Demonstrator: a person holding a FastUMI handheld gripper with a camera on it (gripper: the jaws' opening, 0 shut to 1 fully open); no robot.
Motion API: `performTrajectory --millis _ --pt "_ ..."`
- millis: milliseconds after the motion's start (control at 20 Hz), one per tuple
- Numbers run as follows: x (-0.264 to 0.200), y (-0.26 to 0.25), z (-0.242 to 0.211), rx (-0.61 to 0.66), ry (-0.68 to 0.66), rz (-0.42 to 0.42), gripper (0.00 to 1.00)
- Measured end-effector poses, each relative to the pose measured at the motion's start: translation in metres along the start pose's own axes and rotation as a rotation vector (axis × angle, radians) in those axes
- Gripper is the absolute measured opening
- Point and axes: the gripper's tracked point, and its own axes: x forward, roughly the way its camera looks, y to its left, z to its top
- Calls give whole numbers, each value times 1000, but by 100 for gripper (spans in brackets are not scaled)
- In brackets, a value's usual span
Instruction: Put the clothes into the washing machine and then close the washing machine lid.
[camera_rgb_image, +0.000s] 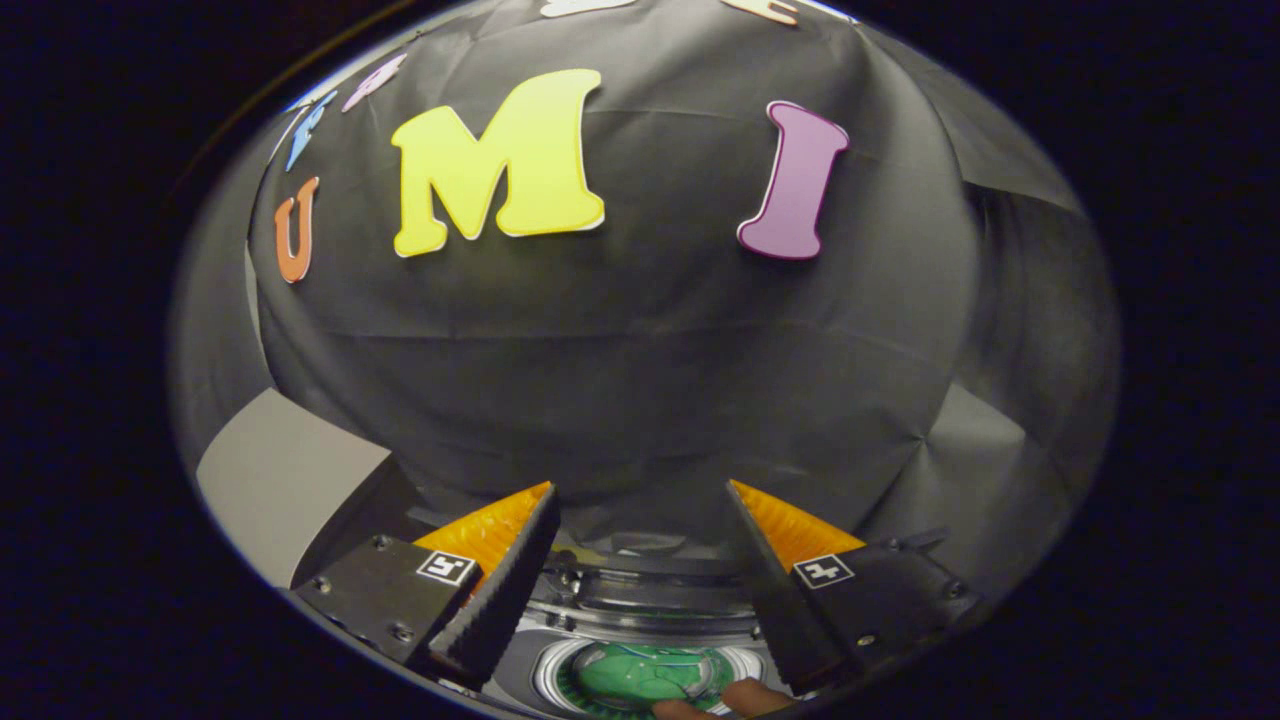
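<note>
My gripper (641, 488) is open, with nothing between its fingers. It points at the booth's black wall. Low between the fingers lies the top of a small washing machine (640, 625) with a round white-rimmed opening (548, 672). Something green (630, 672) shows inside that opening; whether it is clothing I cannot tell. A clear curved part (650, 588), perhaps the lid, sits just beyond the opening. A person's fingertips (745, 697) rest at the near rim of the opening.
A pale grey panel (275, 480) stands to the left of the left finger. The black cloth wall (640, 380) hangs close behind the machine and folds around on the right.
</note>
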Motion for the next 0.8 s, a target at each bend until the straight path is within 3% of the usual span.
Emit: performTrajectory --millis 350,800 --pt "24 -13 -11 75 -44 -3 100" --pt "11 -13 -16 68 -152 -40 100"
